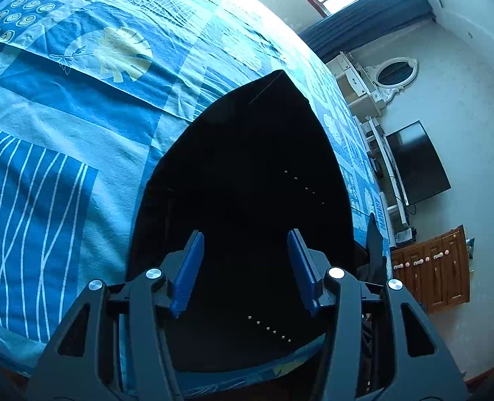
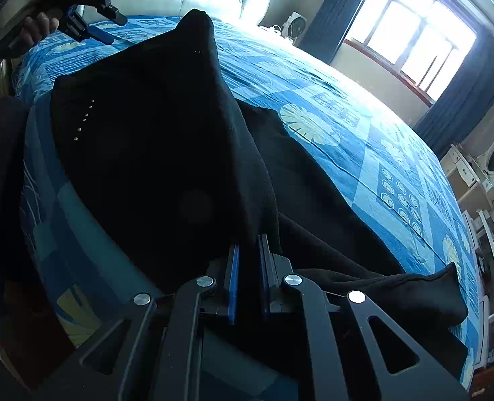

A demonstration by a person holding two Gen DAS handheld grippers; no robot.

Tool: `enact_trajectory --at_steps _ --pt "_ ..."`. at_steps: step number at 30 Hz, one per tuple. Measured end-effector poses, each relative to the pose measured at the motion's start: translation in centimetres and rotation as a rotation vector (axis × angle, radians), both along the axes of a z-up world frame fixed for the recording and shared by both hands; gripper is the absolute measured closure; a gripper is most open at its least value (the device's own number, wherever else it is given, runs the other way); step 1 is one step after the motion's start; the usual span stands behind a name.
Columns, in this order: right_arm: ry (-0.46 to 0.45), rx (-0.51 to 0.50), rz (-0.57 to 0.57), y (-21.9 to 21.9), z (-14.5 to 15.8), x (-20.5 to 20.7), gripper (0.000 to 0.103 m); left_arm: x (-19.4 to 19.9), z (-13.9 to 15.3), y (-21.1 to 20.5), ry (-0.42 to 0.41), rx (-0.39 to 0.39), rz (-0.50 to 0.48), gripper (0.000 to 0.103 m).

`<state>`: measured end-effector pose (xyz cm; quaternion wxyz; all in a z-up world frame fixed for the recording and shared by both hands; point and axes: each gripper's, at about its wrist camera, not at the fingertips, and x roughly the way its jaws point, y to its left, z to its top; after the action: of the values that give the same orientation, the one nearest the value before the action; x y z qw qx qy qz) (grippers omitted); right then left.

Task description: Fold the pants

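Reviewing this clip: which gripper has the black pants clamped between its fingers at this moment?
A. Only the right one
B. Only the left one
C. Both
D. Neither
A: in the right wrist view the right gripper is shut on a fold of the black pants, while the left gripper stands open above the cloth with nothing between its blue pads.

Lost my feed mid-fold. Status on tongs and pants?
Left tongs open, empty above pants. Right tongs shut on pants edge. Pants part-folded on bed. Nothing in the way.
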<state>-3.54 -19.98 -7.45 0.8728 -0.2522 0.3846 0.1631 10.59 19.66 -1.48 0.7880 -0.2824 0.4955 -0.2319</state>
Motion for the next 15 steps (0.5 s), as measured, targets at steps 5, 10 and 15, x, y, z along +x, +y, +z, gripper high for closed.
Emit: enact_trajectory --at_steps 5,10,15 --pt "0.021 0.011 -0.008 -0.2 -0.9 -0.2 0.092 0.4 3.0 -4.5 -0.093 0.079 -0.046 0.039" --pt "0.014 0.009 -0.006 -0.1 -1.2 -0.4 0.092 3.3 4.3 -7.9 -0.090 0.123 -0.046 0.034" --pt "0.008 0.016 -0.006 -0.3 -1.3 -0.5 0.092 5.8 4.3 -9.3 -0.070 0.218 -0.013 0.034"
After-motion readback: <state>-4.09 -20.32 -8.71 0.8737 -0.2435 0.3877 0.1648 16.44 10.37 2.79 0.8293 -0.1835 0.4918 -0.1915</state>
